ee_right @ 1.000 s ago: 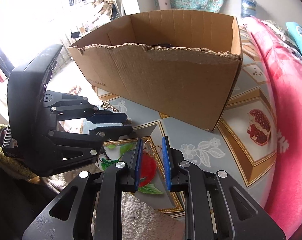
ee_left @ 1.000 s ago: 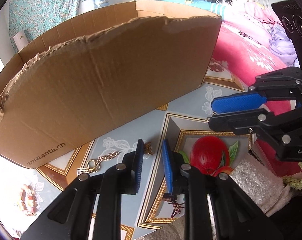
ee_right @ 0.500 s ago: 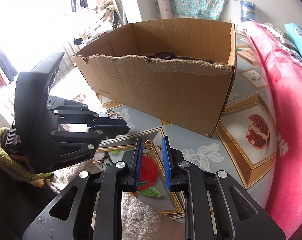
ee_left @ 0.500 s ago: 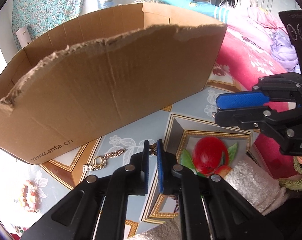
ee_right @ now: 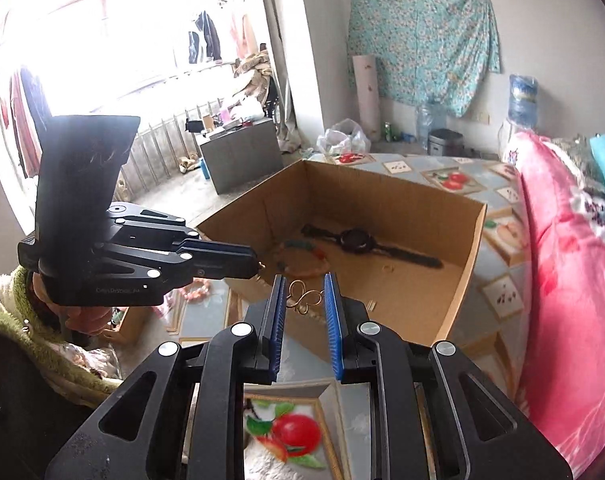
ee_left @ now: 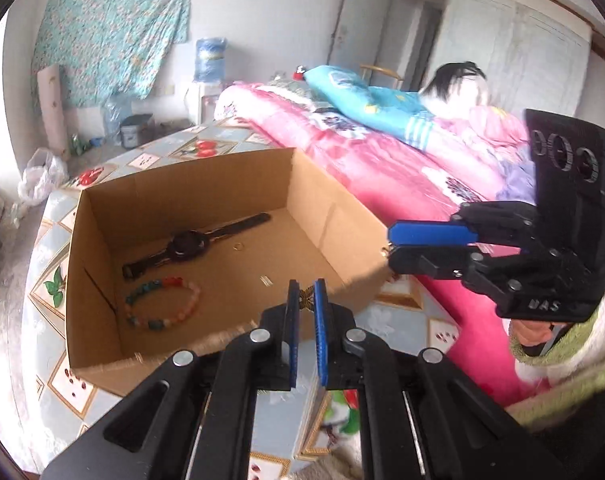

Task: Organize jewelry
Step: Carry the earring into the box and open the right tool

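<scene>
A patterned tablecloth (ee_left: 386,316) covers the table beside a pink quilt (ee_right: 574,280). On it stands an open cardboard box (ee_left: 206,184), holding a black watch (ee_left: 190,244) toward the far side, a bead bracelet (ee_left: 162,304) at near left and a tiny gold ring (ee_left: 238,246) just right of the watch. Over the box's near edge, the right gripper (ee_right: 304,304) grips a looped gold earring (ee_right: 302,300) between narrowly spaced blue pads. The left gripper (ee_left: 306,298), whose jaws have just been closing, is almost fully closed on a small gold butterfly-shaped piece (ee_left: 306,297).
</scene>
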`<state>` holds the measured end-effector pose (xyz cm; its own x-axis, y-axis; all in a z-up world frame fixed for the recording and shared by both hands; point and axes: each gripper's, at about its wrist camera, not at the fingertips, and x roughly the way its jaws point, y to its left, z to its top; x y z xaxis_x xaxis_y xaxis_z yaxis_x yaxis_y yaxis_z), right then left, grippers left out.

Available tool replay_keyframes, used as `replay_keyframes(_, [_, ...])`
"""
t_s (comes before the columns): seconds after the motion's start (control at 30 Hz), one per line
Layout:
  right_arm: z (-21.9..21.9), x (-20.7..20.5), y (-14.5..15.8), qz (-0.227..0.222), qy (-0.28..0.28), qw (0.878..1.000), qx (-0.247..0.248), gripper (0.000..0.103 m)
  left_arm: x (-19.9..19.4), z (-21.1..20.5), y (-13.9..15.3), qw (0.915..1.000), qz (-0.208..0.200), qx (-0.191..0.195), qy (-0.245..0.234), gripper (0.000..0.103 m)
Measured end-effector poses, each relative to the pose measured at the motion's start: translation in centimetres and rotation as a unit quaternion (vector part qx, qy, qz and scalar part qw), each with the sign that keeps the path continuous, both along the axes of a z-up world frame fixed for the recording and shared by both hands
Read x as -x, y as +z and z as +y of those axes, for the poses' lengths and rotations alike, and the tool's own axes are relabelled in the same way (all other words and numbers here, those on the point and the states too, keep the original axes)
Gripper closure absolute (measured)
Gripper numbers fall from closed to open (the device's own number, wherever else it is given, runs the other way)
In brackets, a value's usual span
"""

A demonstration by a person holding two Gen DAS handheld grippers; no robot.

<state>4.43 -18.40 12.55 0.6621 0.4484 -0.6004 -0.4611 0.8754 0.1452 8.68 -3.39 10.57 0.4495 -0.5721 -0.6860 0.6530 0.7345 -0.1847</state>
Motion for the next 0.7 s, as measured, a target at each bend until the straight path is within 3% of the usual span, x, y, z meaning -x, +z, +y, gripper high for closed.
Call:
replay_keyframes(0.07, [0.0,-2.4,-0.1,0.011,0.002,1.000,0.014,0.086,-2.6,-0.7,-0.6,0.9996,0.019,-0.016,0.016,0.096])
replay_keyframes(0.17, [0.4,-6.8,-1.0,0.048,0.001,0.998,0.046,0.086,-6.7,-1.5,-2.5,0.9957,0.084,-0.021,0.034,0.096])
replay_keyframes(0.37, [1.0,-11.7,-3.2,0.091,-0.015,0.992,0.084,0.085,-11.3,-2.5,-4.7,0.9874,0.130,-0.047,0.076,0.096])
replay_keyframes(0.7, [-0.8,-11.8,-2.2,0.074,-0.038,0.995,0.058,0.082,-11.9,-0.8,-4.2,0.9869,0.122,-0.005,0.105,0.091])
